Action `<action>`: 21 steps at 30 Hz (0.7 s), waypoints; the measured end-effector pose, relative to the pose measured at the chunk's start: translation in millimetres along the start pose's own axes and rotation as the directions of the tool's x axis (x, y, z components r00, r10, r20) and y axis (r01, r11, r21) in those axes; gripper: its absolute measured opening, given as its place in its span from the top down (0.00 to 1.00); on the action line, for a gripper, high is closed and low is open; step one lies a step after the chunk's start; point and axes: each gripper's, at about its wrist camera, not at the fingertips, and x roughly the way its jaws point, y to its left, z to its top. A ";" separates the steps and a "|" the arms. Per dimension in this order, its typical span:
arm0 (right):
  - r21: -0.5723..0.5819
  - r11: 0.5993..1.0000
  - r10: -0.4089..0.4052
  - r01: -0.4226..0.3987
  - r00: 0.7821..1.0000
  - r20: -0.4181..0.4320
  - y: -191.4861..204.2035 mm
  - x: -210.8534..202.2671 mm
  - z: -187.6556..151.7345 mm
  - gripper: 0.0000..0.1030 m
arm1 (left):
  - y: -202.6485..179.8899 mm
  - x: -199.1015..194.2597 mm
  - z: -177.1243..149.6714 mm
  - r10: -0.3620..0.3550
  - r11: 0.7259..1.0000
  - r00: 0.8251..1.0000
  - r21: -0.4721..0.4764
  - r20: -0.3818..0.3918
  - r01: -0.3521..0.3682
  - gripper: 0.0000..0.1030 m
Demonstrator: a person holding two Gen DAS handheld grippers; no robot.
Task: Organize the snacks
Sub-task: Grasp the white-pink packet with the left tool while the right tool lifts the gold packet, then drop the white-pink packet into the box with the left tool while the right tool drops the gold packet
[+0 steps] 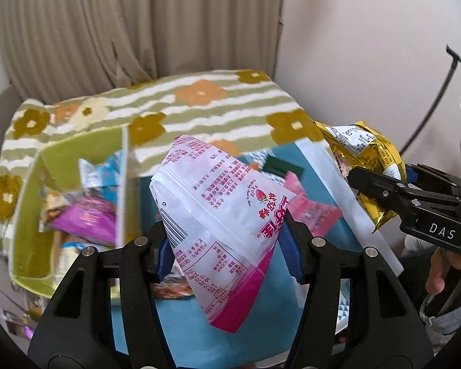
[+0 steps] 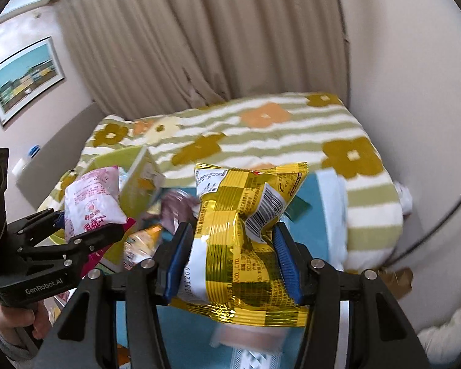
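My left gripper (image 1: 227, 243) is shut on a white and pink snack bag (image 1: 218, 215) with a strawberry print, held up above the blue mat (image 1: 199, 332). My right gripper (image 2: 233, 258) is shut on a yellow foil snack bag (image 2: 246, 240), also held in the air. The yellow bag shows at the right of the left wrist view (image 1: 365, 160), and the pink bag at the left of the right wrist view (image 2: 92, 200). A green box (image 1: 76, 150) to the left holds several snack packets (image 1: 86, 218).
A floral striped blanket (image 1: 199, 107) covers the surface behind the box. More packets (image 1: 310, 212) lie on the blue mat. A beige curtain (image 2: 199, 37) hangs behind. A framed picture (image 2: 24, 77) is on the left wall. A black cable (image 1: 430, 107) runs at right.
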 end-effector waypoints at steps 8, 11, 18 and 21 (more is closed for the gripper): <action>-0.073 0.994 0.081 -0.079 0.996 0.024 70.6 23.6 32.6 0.52 | 81.6 -17.1 14.2 0.061 0.997 0.998 -0.057 0.020 -0.060 0.48; -0.098 0.990 0.106 -0.103 0.994 0.020 100.6 39.1 43.4 0.52 | 121.0 -16.8 18.6 0.083 0.993 0.997 -0.088 0.013 -0.081 0.48; -0.139 0.978 0.151 -0.152 0.988 -0.018 169.6 89.8 64.6 0.52 | 207.2 1.6 27.5 0.112 0.984 0.993 -0.139 -0.024 -0.114 0.48; -0.148 0.976 0.157 -0.162 0.987 -0.042 191.3 112.5 71.6 0.52 | 240.7 19.3 32.8 0.110 0.982 0.993 -0.148 -0.051 -0.116 0.48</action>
